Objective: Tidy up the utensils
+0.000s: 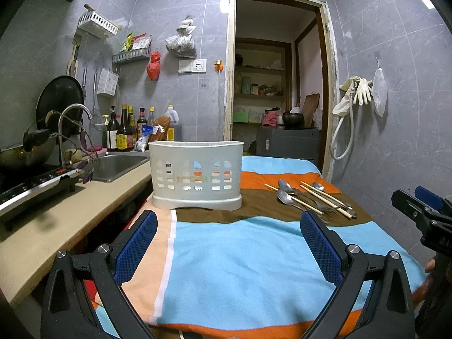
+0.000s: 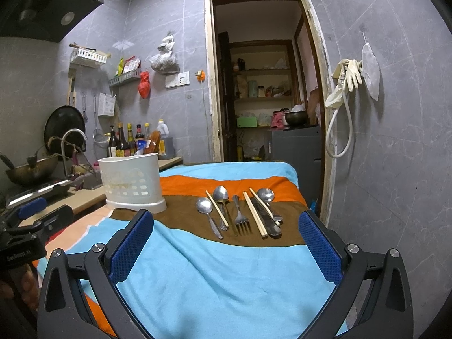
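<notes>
A white slotted utensil holder [image 1: 196,173] stands upright on the brown stripe of the striped cloth; it also shows in the right wrist view [image 2: 131,182]. To its right lie three metal spoons [image 2: 207,214], a fork [image 2: 241,216], a knife [image 2: 267,219] and loose wooden chopsticks [image 2: 254,214] side by side; they also show in the left wrist view [image 1: 309,197]. My left gripper [image 1: 227,226] is open and empty, in front of the holder. My right gripper [image 2: 226,224] is open and empty, just short of the utensils.
The striped cloth [image 1: 240,254] covers a small table. A beige counter [image 1: 56,226] with a sink [image 1: 118,165], faucet, stove and wok runs along the left. Sauce bottles [image 1: 127,130] stand at the back. An open doorway [image 1: 276,84] lies behind the table; a tiled wall is on the right.
</notes>
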A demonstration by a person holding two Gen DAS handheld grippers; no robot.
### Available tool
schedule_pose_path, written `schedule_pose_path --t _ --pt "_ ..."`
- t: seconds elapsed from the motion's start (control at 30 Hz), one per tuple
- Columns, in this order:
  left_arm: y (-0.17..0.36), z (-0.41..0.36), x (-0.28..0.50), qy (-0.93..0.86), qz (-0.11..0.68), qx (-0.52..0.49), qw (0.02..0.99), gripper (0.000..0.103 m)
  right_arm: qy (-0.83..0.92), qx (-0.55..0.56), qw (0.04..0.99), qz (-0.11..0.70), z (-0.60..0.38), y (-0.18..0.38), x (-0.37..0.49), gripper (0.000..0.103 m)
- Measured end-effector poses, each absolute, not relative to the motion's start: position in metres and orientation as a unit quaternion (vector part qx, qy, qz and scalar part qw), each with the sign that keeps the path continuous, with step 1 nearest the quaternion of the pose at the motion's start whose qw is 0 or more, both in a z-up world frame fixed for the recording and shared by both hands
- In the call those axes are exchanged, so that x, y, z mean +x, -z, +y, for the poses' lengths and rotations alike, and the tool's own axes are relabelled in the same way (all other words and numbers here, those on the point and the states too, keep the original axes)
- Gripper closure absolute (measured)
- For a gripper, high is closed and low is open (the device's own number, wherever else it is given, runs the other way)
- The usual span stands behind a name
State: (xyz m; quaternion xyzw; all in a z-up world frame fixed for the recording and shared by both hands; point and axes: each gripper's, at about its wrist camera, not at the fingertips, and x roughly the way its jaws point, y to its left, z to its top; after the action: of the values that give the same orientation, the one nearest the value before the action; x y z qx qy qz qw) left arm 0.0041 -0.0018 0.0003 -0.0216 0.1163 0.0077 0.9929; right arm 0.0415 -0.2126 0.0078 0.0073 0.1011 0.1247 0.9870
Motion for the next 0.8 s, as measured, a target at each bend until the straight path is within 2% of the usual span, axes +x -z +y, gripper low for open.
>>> schedule_pose_path --t 0.37,0.8 --pt "-0.030 -0.001 0.041 0.022 0.110 -0.010 0.994 0.004 -0.125 -0.023 0.988 0.093 -0.222 -0.027 0.063 0.000" --pt "-0.043 -0.031 0.137 0.109 0.192 -0.007 0.975 0.004 -0.143 -0.025 0.979 0.140 -0.254 -0.052 0.151 0.000"
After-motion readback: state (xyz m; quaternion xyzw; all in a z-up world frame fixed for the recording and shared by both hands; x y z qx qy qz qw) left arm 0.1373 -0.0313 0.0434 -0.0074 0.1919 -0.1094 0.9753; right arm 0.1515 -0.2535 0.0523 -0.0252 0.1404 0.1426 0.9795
